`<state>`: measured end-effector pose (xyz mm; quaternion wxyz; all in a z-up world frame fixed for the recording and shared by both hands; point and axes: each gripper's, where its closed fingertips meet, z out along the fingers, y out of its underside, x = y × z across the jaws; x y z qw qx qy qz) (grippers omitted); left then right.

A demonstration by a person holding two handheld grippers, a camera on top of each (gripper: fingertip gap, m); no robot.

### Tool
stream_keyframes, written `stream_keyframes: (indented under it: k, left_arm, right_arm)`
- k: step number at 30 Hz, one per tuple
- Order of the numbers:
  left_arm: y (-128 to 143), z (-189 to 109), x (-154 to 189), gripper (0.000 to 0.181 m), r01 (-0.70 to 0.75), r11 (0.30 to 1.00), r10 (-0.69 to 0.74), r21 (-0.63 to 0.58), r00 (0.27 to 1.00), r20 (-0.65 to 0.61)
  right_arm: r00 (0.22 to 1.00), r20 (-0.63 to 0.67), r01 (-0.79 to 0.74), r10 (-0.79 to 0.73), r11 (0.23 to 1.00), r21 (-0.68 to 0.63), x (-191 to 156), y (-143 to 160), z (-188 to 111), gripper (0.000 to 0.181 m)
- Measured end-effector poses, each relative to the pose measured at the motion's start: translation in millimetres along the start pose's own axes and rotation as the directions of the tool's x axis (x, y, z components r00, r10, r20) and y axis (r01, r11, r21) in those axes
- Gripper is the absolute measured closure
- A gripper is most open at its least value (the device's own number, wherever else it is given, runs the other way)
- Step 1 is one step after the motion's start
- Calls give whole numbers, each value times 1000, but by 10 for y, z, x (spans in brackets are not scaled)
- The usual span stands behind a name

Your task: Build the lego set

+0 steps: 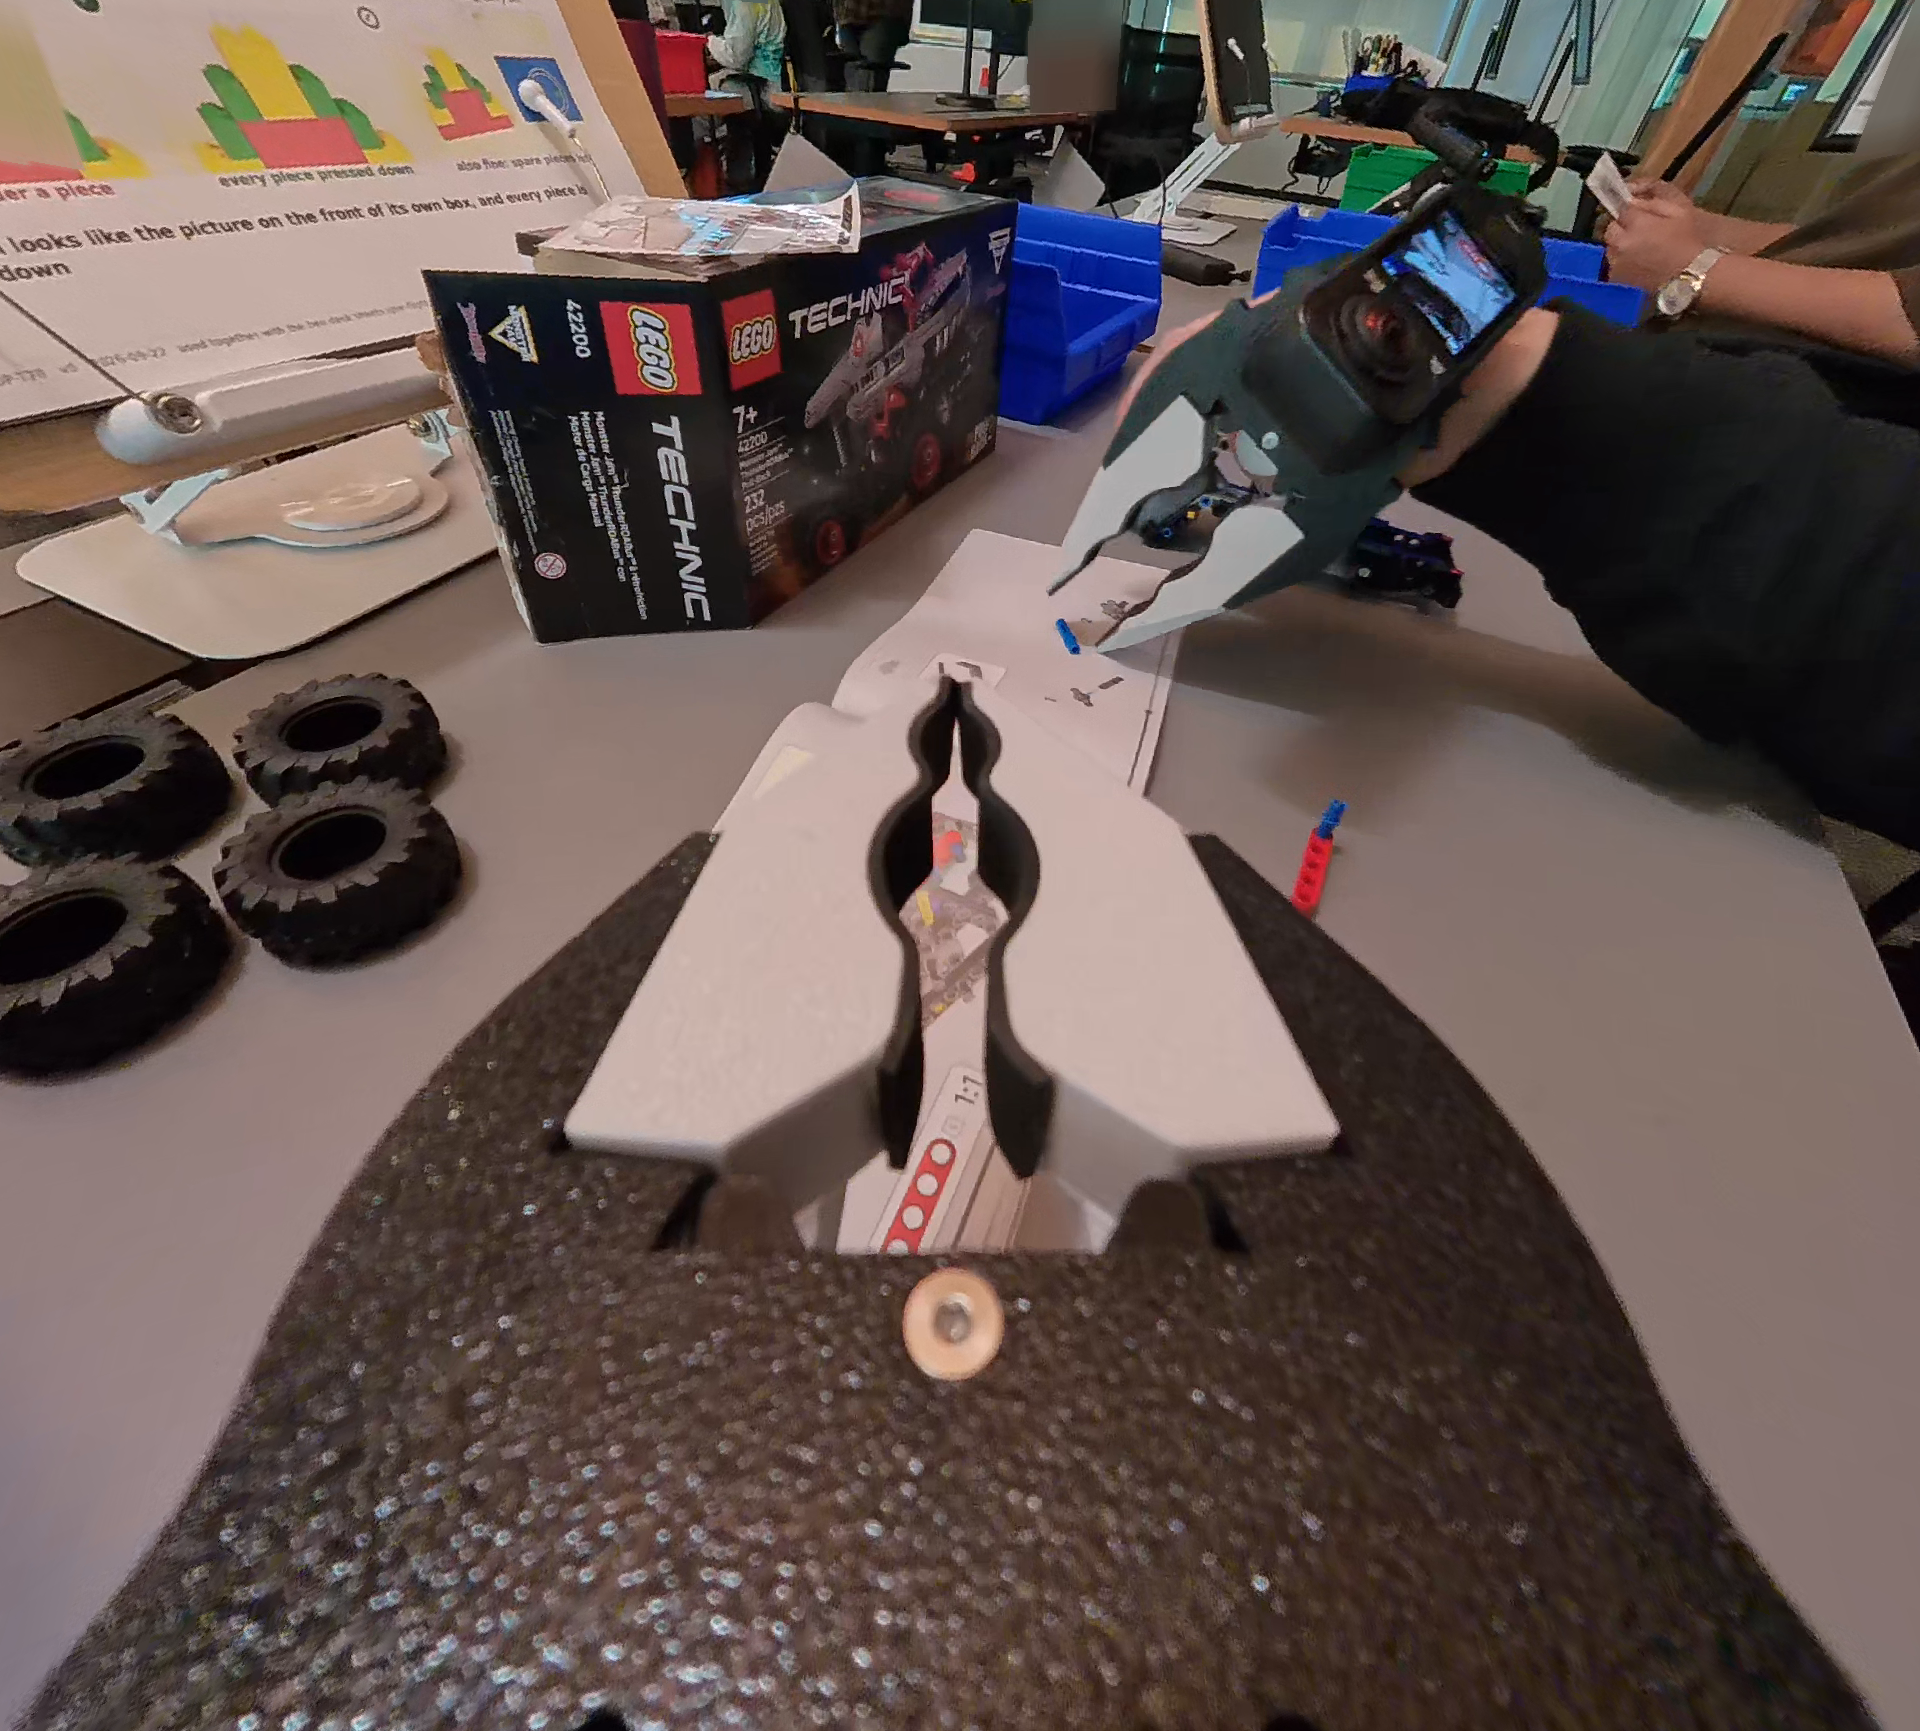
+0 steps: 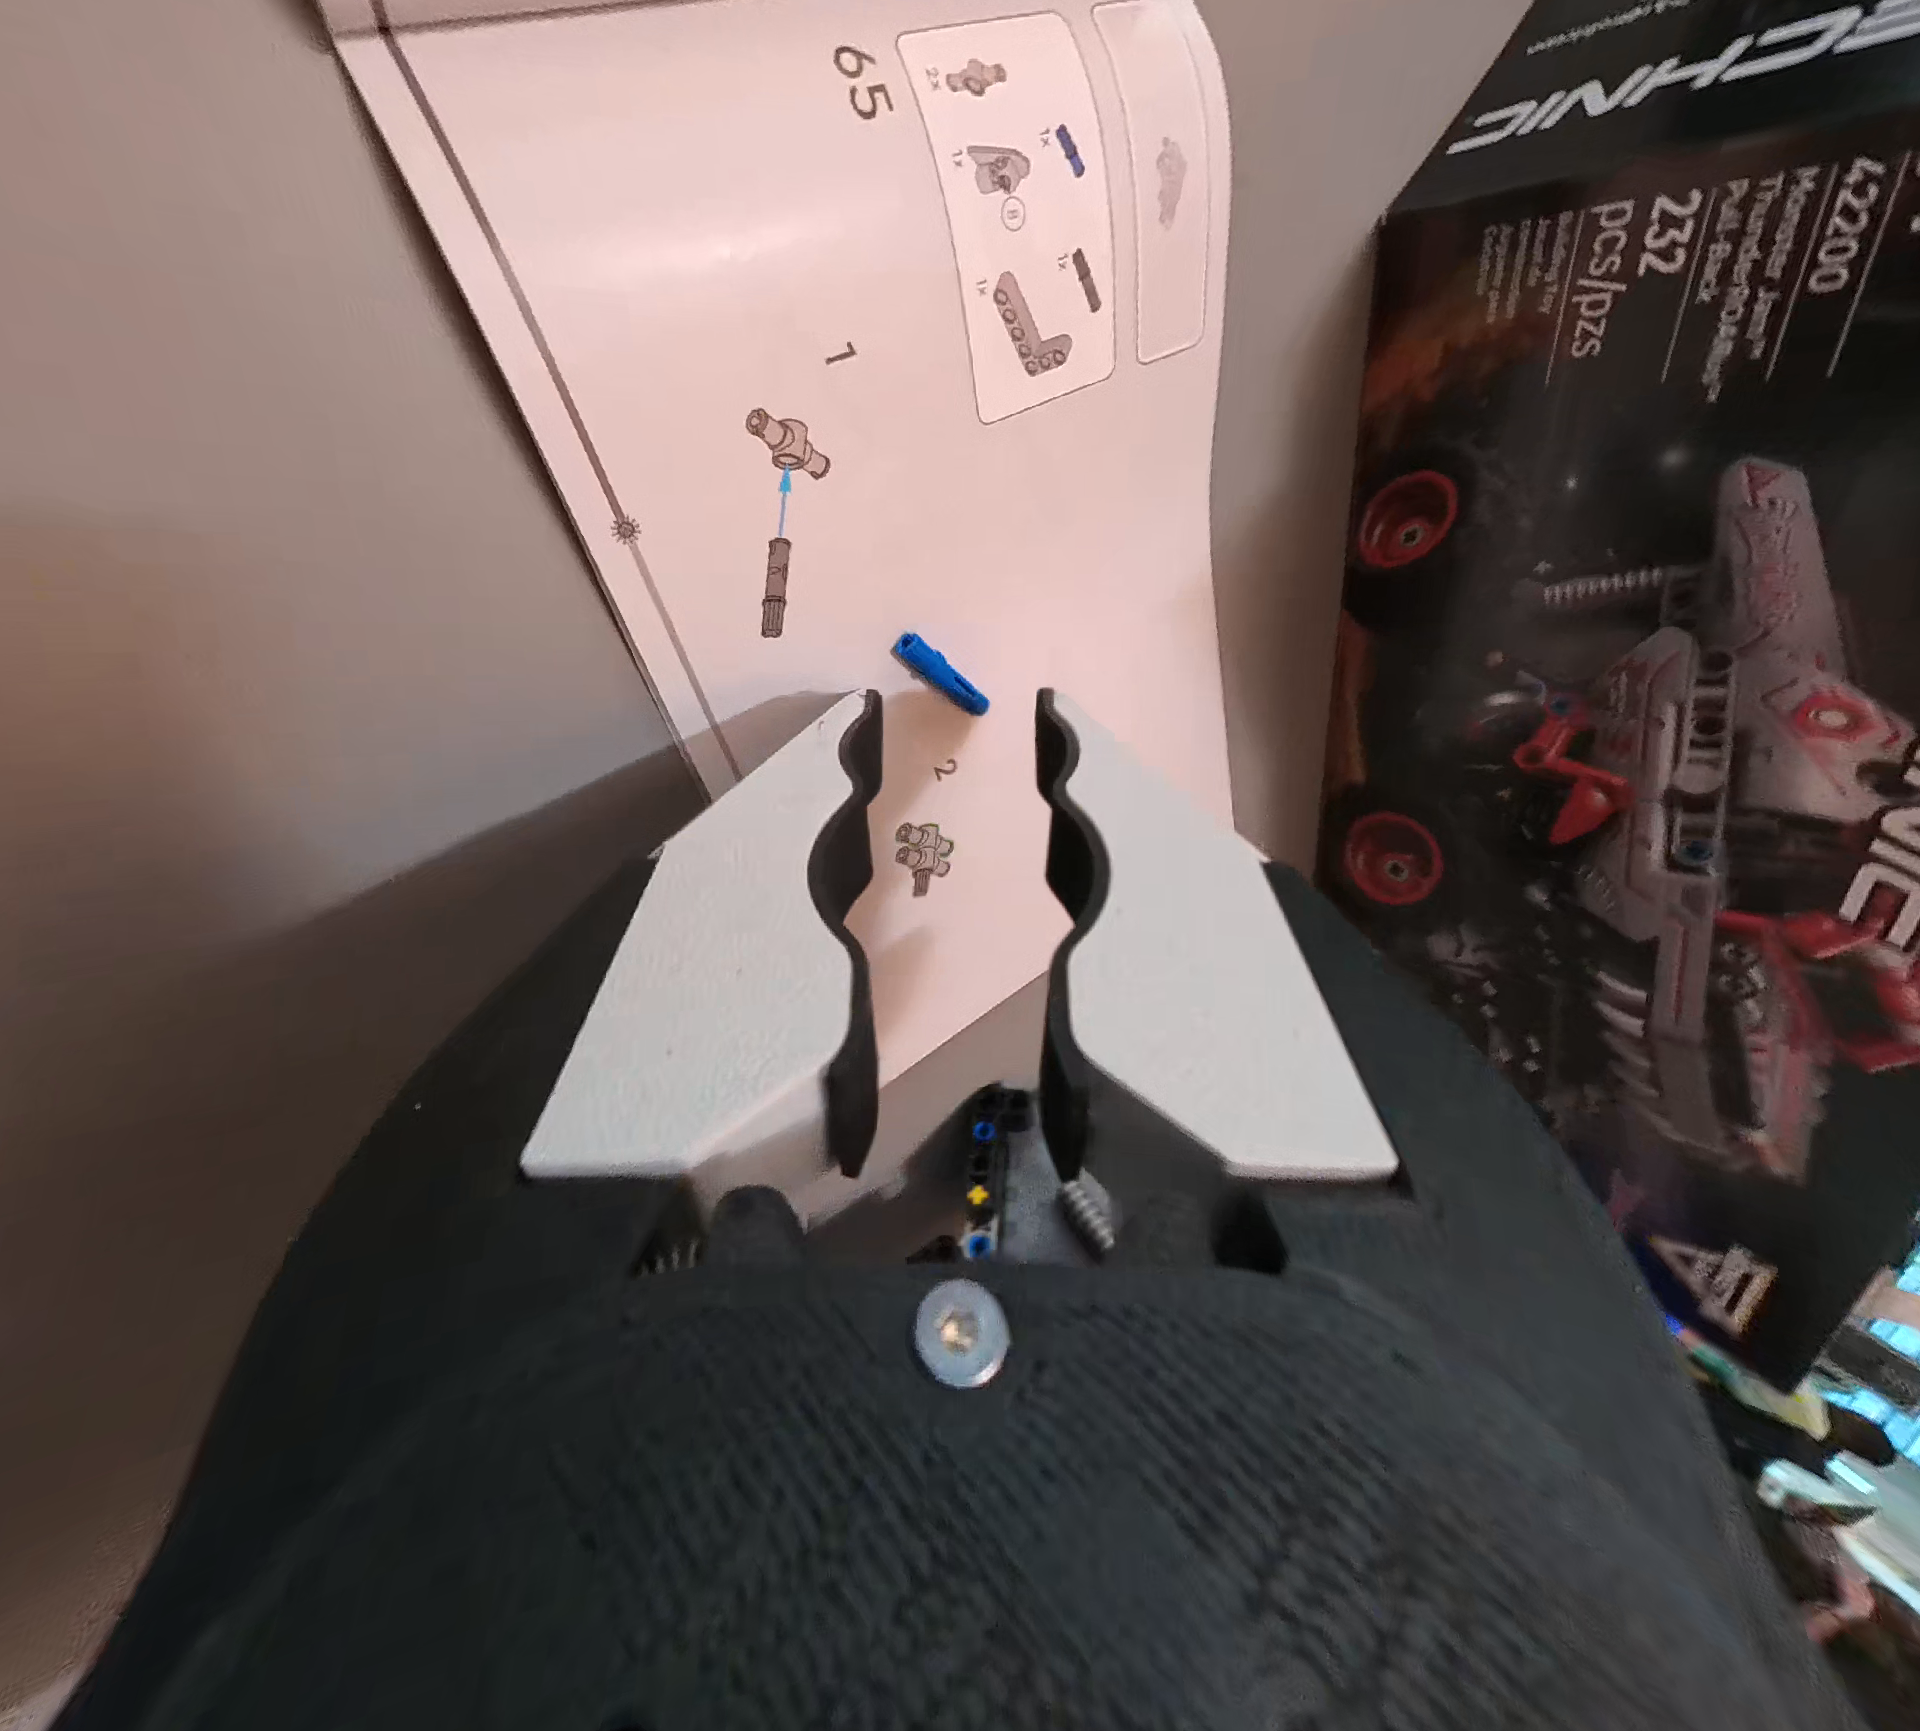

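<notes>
My right gripper [image 2: 956, 702] is open and empty, tips down on the open instruction booklet [image 2: 831, 310]. A small blue pin [image 2: 940, 671] lies on the page just in front of its fingertips. In the left wrist view the right gripper [image 1: 1077, 619] stands over the same blue pin [image 1: 1067, 634] on the booklet [image 1: 1018, 632]. My left gripper [image 1: 951, 694] is shut and empty, low over the near end of the booklet. A red beam with a blue pin [image 1: 1316, 862] lies on the table to its right. A partly built dark model [image 1: 1392, 564] sits behind the right gripper.
Several black tyres [image 1: 332, 866] lie at the left. The black set box [image 1: 727, 445] stands behind the booklet, and shows close on the right in the right wrist view [image 2: 1662, 538]. Blue bins [image 1: 1081, 310] and an instruction board on a white stand [image 1: 281, 71] are at the back. A person's hand [image 1: 1662, 237] is at the far right.
</notes>
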<state>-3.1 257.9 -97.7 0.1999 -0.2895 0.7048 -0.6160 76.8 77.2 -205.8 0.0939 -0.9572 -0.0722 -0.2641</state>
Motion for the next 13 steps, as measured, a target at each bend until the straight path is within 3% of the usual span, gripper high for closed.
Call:
stream_keyframes:
  k: [1,3,13]
  left_arm:
    - [3,1,5,181,1,1000,-1,-2,1000,-3]
    - [8,6,14,181,0,1000,0,-5,1000,-8]
    - [71,38,93,181,-2,999,0,-46,999,-54]
  right_arm:
    - [999,2,33,-33,999,-4,23,-1,9,152]
    - [997,36,74,-73,997,-21,31,16,47,159]
    - [959,282,4,11,999,-54,38,16,107,178]
